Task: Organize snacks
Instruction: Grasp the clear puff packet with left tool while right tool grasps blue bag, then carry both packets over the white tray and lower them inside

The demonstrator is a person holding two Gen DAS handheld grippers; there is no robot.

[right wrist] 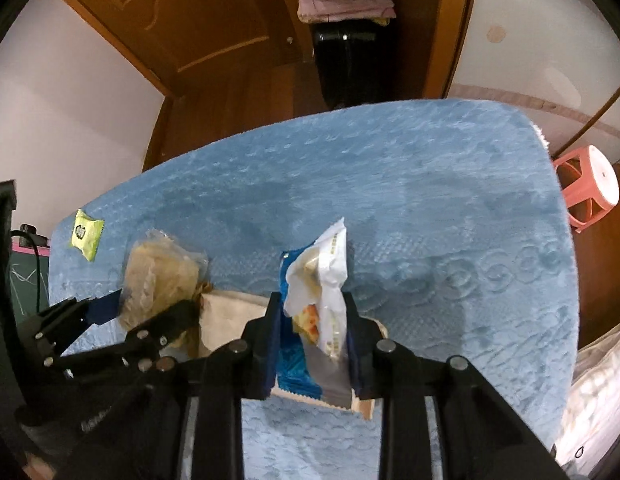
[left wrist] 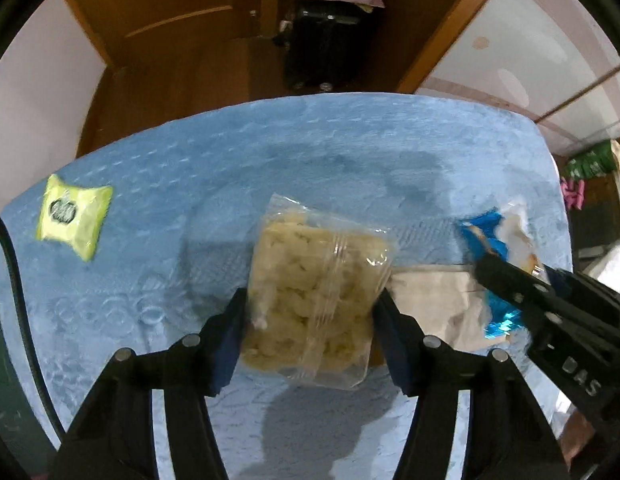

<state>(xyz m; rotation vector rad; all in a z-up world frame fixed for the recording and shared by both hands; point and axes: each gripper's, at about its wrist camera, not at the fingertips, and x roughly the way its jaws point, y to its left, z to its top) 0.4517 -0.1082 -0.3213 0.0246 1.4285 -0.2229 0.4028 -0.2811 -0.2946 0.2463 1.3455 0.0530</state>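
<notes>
My left gripper [left wrist: 310,304] is shut on a clear bag of pale yellow snacks [left wrist: 317,280] and holds it above the blue cloth; the bag also shows in the right wrist view [right wrist: 162,280]. My right gripper [right wrist: 311,316] is shut on two packets together, a blue one [right wrist: 294,364] and a white one [right wrist: 327,276]; they show in the left wrist view [left wrist: 497,240]. Both hover over a shallow beige box [right wrist: 230,312], also in the left wrist view [left wrist: 433,300]. A small yellow-green packet [left wrist: 74,216] lies on the cloth at far left.
The blue textured cloth [right wrist: 429,208] covers the table. Behind it are a wooden door [right wrist: 182,20], a black suitcase [right wrist: 349,64] with folded pink laundry [right wrist: 341,4] on top, and a pink plastic stool [right wrist: 589,188] at the right.
</notes>
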